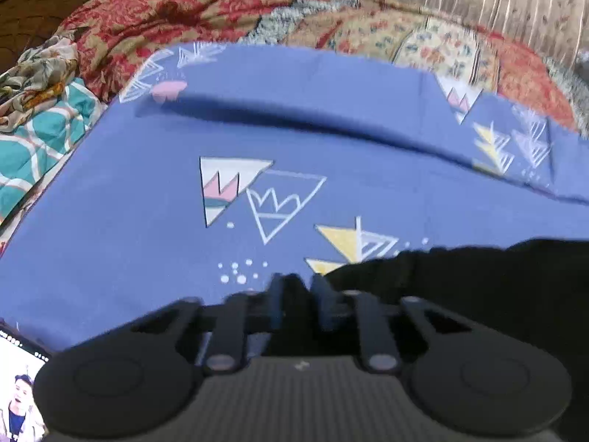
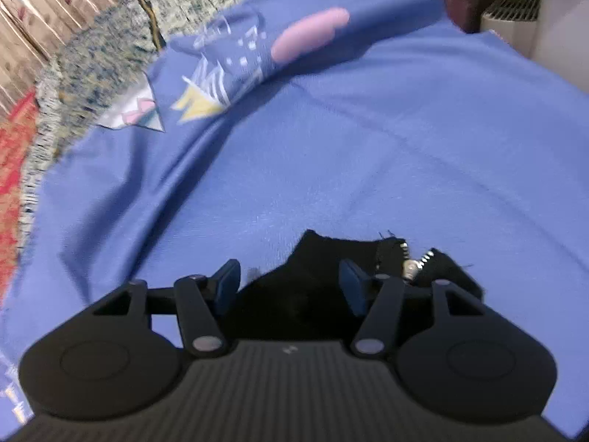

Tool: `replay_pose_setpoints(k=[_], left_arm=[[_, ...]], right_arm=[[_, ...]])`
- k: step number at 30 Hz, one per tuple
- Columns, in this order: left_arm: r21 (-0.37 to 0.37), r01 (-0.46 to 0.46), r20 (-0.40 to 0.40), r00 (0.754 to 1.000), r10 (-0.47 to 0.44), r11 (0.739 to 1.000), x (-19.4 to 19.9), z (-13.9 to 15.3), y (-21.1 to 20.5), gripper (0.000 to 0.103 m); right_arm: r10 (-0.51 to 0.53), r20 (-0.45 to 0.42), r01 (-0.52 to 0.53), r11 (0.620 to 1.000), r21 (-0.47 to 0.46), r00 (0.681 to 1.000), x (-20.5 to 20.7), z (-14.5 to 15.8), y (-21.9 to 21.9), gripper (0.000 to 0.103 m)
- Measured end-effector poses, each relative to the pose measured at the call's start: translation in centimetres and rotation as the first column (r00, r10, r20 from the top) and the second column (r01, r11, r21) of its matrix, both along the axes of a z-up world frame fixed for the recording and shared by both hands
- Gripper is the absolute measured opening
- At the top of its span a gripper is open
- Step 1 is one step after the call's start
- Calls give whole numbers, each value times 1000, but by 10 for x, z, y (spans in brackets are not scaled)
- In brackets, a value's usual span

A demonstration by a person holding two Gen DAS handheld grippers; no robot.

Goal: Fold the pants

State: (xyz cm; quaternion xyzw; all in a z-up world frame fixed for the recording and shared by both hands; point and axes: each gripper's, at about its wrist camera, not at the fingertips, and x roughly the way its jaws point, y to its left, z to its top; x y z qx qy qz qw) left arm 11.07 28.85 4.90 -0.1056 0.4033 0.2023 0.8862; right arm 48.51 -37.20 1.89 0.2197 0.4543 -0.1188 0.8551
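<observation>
Surface: a bed covered by a blue sheet (image 1: 147, 191) printed with triangles; a raised fold of the sheet is seen toward the far edge in both views.
Task item: black pants (image 1: 478, 276), lying on the sheet at the near edge of the bed. In the right wrist view the pants (image 2: 302, 294) show an unfastened zipper (image 2: 416, 261), so this end is judged to be the waist.
Left tool (image 1: 296, 287): fingers drawn close together with dark cloth between them; it is judged to be clamped on an edge of the pants, though blur prevents certainty about how much cloth is caught.
Right tool (image 2: 291, 283): fingers held well apart, with the waist cloth lying between them and not pinched. The blue pads (image 2: 228, 283) sit on either side of the fabric.
Reason for hold: the left grip is judged to anchor one corner of the garment, while the right tool is placed over the waist to take a second corner, so both ends can be lifted evenly.
Step in hand: acquisition of the second grip; no fold is yet visible.
Risk: the sheet may be pinched along with the pants.
Surroundings: patterned quilts (image 1: 184, 11) are bunched along the far edge; a phone screen (image 1: 18, 386) lies at the near left corner.
</observation>
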Motion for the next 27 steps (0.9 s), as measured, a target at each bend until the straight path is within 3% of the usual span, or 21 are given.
replay_pose_setpoints(k=[1,2,3,5,11,18,27], left_arm=[[6,-6,14,1000,6,1000,-1,4,-1,12],[14,-9,33,999,8,1000,-6,8,-3,12],[24,-11,51,999,9,1000,-10,12,-6,11],[41,-15,82,997,12,999,-19,20,-11,11],[32,-30,202,979,23,999,-64,54,-29,11],[-28,-43,299,953,50,999,-140,75,-43,10],[-187,-96,300,942,150,978,-243,57,-50,10]], right_arm=[[15,8,-15,999,-44,1000,0,0,5,57],[31,6,-30,995,-95,1000,0,1,10,34],[39,0,-39,989,-143,999,-2,2,13,20],[38,28,-35,994,-105,999,-13,7,4,15],[12,172,-18,999,38,985,-68,54,-22,14],[-23,322,-39,982,185,947,-181,106,-83,14],[-212,327,128,957,261,921,-319,91,-171,14]])
